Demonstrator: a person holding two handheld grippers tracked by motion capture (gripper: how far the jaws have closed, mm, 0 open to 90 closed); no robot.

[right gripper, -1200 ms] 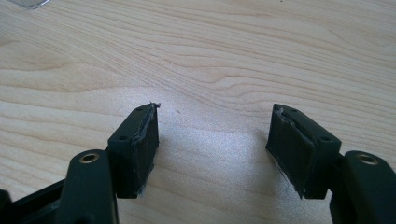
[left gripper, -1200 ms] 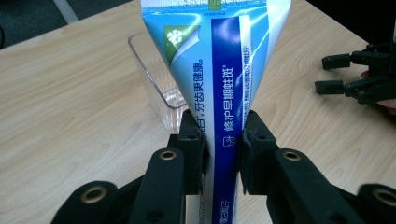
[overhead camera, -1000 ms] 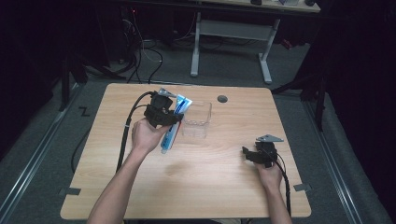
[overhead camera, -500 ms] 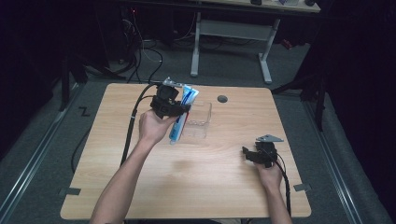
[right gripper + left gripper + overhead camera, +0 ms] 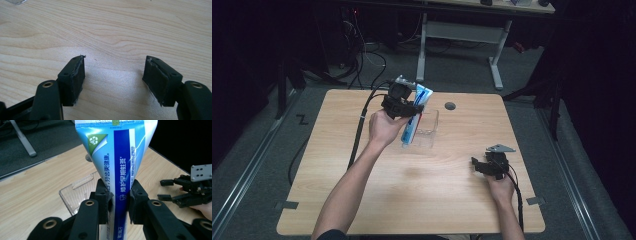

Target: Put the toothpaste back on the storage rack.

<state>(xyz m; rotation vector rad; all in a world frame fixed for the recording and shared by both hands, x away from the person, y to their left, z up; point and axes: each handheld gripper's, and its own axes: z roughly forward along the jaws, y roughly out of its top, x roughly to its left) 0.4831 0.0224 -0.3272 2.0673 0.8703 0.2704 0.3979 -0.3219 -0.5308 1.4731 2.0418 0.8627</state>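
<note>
We see the toothpaste tube [image 5: 414,118], blue/white w/ a dark blue stripe, white Chinese print and a green recycling patch near its flat crimped end [image 5: 113,123]. It's off the surface, pinched across its narrower part between the jaws of the left gripper [image 5: 117,200]. In the high view it hangs steeply tilted, crimp end up and farther away, lower end at the clear plastic tray [image 5: 428,131], mid-surface toward the far edge.
</note>
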